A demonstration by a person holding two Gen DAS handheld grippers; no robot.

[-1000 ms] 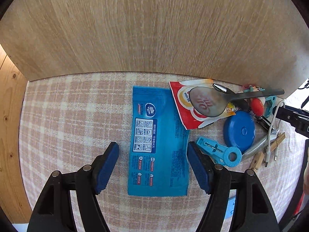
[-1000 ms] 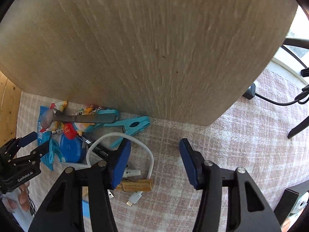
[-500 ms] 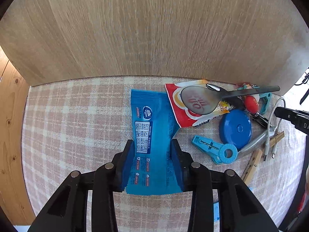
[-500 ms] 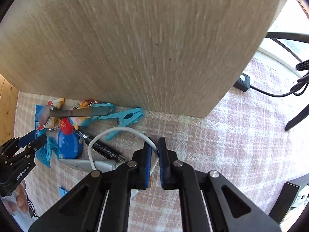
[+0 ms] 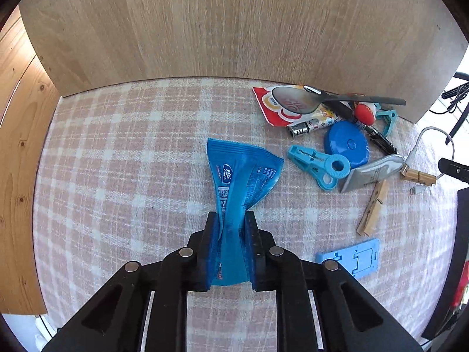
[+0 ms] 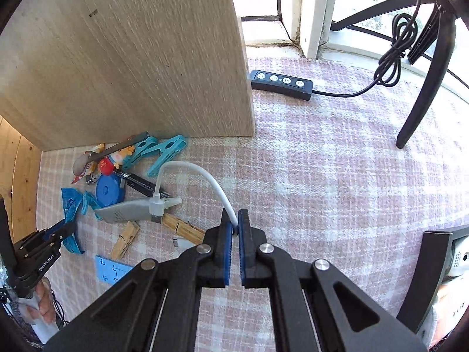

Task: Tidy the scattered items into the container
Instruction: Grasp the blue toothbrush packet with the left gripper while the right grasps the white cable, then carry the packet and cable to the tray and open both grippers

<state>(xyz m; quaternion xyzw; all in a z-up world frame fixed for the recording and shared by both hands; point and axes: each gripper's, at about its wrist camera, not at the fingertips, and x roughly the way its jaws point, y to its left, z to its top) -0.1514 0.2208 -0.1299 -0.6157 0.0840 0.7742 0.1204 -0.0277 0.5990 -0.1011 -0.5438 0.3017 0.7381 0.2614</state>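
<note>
My left gripper points down at the pink checked cloth. Its jaws are closing on a blue packet, which is pinched and crumpled between the pads. In the right wrist view, my right gripper is closing tight on a white USB cable. The cable arches left to its plug, which lies over a grey item. The left gripper with the blue packet shows at the lower left of that view. A tall light wooden wall stands behind the items.
Against the wooden wall lie a spoon on a red sachet, a round blue case, blue pegs, wooden pegs and a flat blue stand. A black controller with cord and a chair leg are to the right.
Both grippers went from wide open to closed. The left squeezed the blue packet into a crumpled fold and pulled it away from the pile. The right clamped the white cable and shifted right.
</note>
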